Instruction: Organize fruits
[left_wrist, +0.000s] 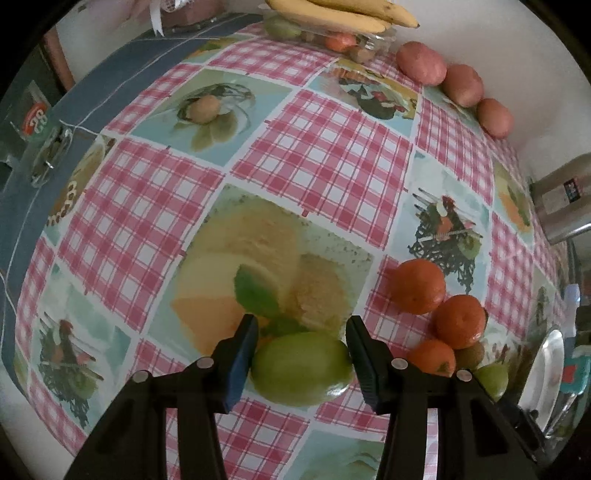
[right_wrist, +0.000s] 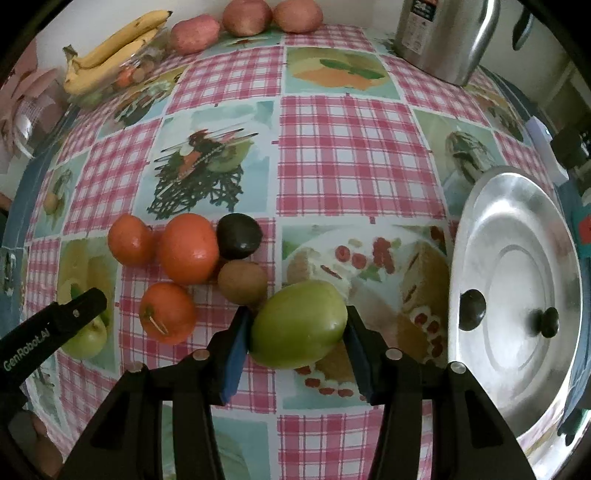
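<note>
In the left wrist view my left gripper (left_wrist: 301, 363) is shut on a green apple (left_wrist: 301, 369) just above the checked tablecloth. In the right wrist view my right gripper (right_wrist: 297, 336) is shut on another green apple (right_wrist: 299, 328). Three oranges (right_wrist: 188, 247) lie to its left, with a kiwi (right_wrist: 242, 282) and a dark avocado (right_wrist: 238, 236) beside them. The left gripper's finger (right_wrist: 55, 325) and its apple (right_wrist: 86, 341) show at the left edge. The oranges also show in the left wrist view (left_wrist: 419, 286).
A steel plate (right_wrist: 517, 295) with two dark knobs lies at the right. A steel kettle (right_wrist: 443, 37) stands at the back right. Bananas (right_wrist: 110, 48) on a clear box and three red apples (right_wrist: 245, 16) line the far wall.
</note>
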